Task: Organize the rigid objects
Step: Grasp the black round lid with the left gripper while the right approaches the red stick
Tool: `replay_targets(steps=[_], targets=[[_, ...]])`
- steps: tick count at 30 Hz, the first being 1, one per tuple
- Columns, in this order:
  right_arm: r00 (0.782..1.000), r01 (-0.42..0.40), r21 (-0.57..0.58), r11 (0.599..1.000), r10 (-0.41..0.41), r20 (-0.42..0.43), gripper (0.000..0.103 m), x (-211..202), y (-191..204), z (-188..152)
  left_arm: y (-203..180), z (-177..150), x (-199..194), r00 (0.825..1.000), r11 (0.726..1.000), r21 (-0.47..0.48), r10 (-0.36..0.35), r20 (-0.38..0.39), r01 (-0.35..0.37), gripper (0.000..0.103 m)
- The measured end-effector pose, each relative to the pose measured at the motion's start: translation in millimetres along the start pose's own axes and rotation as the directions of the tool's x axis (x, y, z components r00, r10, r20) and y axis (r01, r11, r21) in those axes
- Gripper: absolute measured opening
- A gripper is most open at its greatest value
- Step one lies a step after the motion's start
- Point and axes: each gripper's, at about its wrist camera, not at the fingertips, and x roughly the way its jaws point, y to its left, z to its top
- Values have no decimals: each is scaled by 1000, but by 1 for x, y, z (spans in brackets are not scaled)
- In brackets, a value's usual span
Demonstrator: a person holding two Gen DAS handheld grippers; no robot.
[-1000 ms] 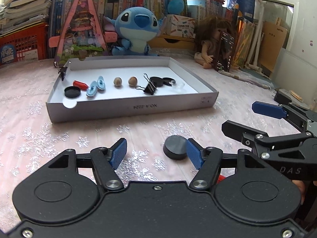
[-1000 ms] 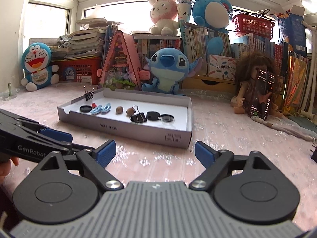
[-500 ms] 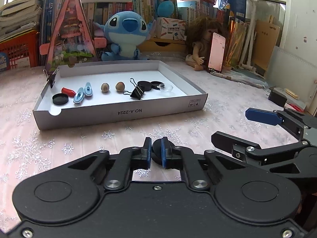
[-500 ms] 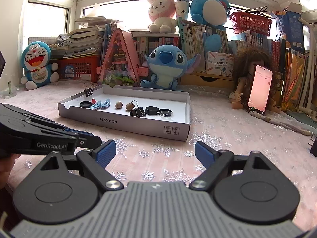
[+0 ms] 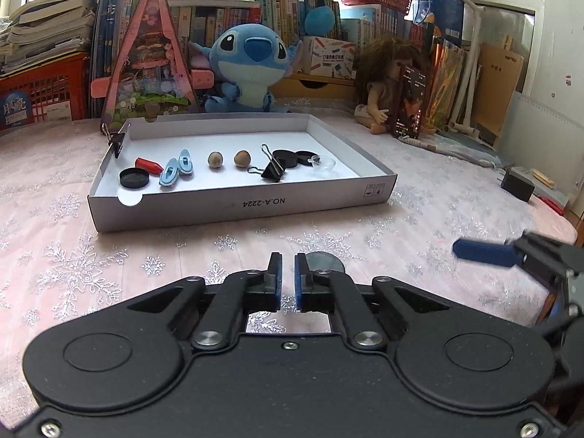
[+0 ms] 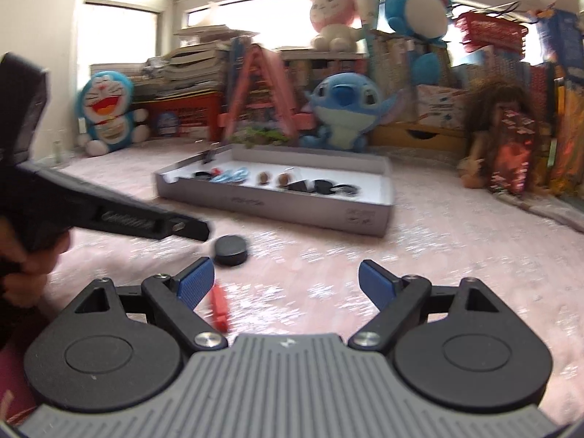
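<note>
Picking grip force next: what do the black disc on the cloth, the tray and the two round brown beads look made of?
Black disc: probably hard plastic or rubber, matte, no glare.
Tray: looks like cardboard, a box lid with folded walls, a thumb notch and a printed code.
Brown beads: maybe wood or nuts, dull tan with uneven tone; too small to settle.

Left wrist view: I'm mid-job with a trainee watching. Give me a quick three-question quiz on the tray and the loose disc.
1. True or false: the left gripper is holding the black disc.
2. How many round brown beads lie in the white tray?
3. Which item lies nearest the tray's notched corner? A black cap; B binder clip; C clear lid.
Key: 1 false, the disc lies on the cloth beside the shut fingers; 2 two; 3 A.
</note>
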Motion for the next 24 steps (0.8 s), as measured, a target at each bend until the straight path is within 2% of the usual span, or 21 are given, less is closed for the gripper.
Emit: replay_targets(steps=[5, 10, 12, 17, 20, 24], targets=[[997, -60, -17, 998, 59, -50, 72, 6, 12, -5, -2, -1, -1, 1000, 1000, 1, -3, 2, 3, 9], [996, -64, -22, 998, 62, -68, 67, 5, 13, -9, -2, -1, -3, 1000, 1000, 2, -12, 4, 12, 11], [997, -42, -33, 999, 39, -71, 67, 2, 11, -10, -3, -2, -4, 1000, 1000, 1, -16, 5, 16, 12], [996, 35, -22, 999, -37, -80, 67, -3, -2, -13, -7, -4, -2, 999, 999, -1, -35, 8, 35, 38], [993, 85, 0, 996, -85, -83, 67, -4, -8, -13, -15, -5, 3, 999, 999, 22, -48, 5, 48, 44], [987, 138, 7, 990, -137, -83, 67, -4, -13, -13, -25, -6, 13, 999, 998, 32, -46, -2, 46, 45]])
